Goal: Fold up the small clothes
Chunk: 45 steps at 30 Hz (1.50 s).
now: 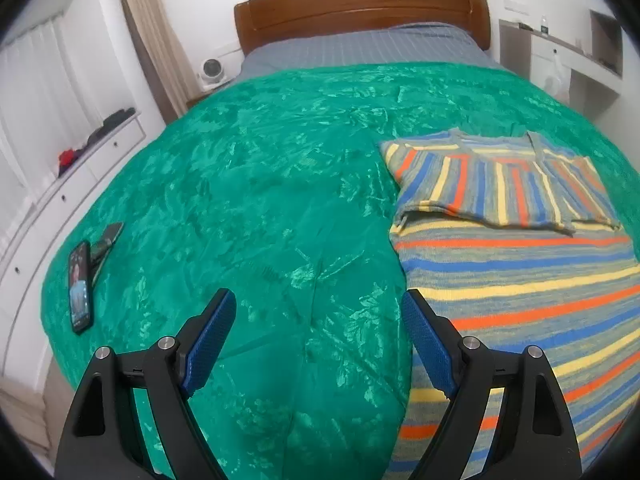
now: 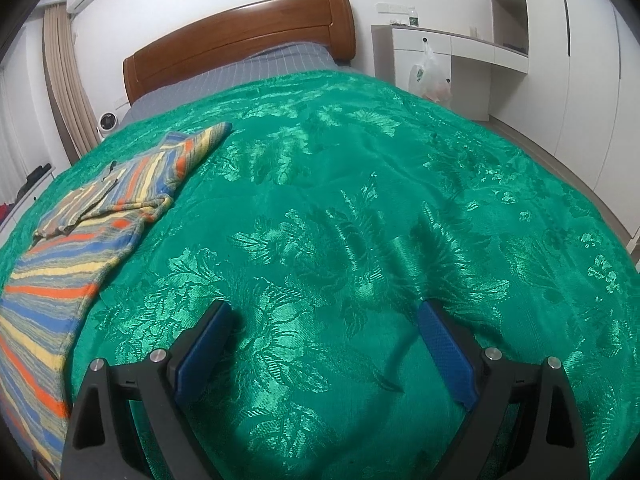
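A striped knit garment [image 1: 516, 264] in blue, orange, yellow and grey lies flat on the green bedspread [image 1: 260, 200]; its far part is folded over onto itself. In the left wrist view it fills the right side. My left gripper [image 1: 318, 304] hangs open above the bedspread just left of the garment's edge, nothing between its blue pads. In the right wrist view the same striped garment [image 2: 72, 264] lies at the left. My right gripper [image 2: 324, 316] stands open over bare green bedspread [image 2: 360, 200], apart from the garment.
A phone [image 1: 80, 286] and a dark remote-like object [image 1: 105, 246] lie near the bed's left edge. A wooden headboard [image 1: 360, 4] stands at the far end. White drawers [image 1: 80, 168] run along the left; a white desk with a hanging plastic bag [image 2: 430, 76] stands on the right.
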Available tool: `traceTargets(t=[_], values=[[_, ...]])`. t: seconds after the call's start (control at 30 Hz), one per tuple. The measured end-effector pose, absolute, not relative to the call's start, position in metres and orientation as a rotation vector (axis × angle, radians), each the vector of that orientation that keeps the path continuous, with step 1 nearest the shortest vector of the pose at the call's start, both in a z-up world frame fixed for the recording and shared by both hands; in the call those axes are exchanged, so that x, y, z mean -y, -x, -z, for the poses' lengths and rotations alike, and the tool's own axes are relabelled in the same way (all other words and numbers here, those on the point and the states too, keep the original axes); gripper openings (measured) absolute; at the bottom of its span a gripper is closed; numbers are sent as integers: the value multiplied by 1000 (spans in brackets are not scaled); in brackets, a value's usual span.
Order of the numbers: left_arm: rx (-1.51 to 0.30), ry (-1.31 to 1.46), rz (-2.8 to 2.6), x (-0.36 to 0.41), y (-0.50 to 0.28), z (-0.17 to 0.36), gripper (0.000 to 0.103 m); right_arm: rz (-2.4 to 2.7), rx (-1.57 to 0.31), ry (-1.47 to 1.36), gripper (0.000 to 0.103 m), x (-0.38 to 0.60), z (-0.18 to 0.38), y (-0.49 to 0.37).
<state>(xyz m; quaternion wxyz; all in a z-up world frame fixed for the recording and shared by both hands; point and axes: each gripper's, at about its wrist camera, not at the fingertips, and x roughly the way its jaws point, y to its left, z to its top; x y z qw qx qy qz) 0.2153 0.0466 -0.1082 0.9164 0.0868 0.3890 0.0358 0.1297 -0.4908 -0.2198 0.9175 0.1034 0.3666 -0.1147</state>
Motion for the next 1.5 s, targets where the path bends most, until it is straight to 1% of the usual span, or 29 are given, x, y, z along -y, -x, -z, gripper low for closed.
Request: traceTargets(t=[0.23,0.37,0.43,0.67,0.73,0.77,0.87,1.5], values=[[-805,-150,-78,-54,-208,107,86,246,-785,-187,96,488,219,-133],[-817,-137,-70,-58,-205,114,92,244,-802,-186,97,488,219,-133],[-823,-115,-50,-65,-206,124,96,239,-810,-185,98,488,219,-134],[-881,4,-74,-105,-229,171,97,237,-812,-175,99,487,220,-133],[-933,39,-86,-118,-236,193,100,236,-811,-173,100,487,221,-134],[-918,55,-69,-122,-234,202,103,236,-810,-173,100,487,221,-134],[-801,35,-44,-123,-216,209,103,236,-803,-172,100,486,222,-133],[-772,15,-62,-119,-219,211,103,229,-767,-180,101,488,222,-126]])
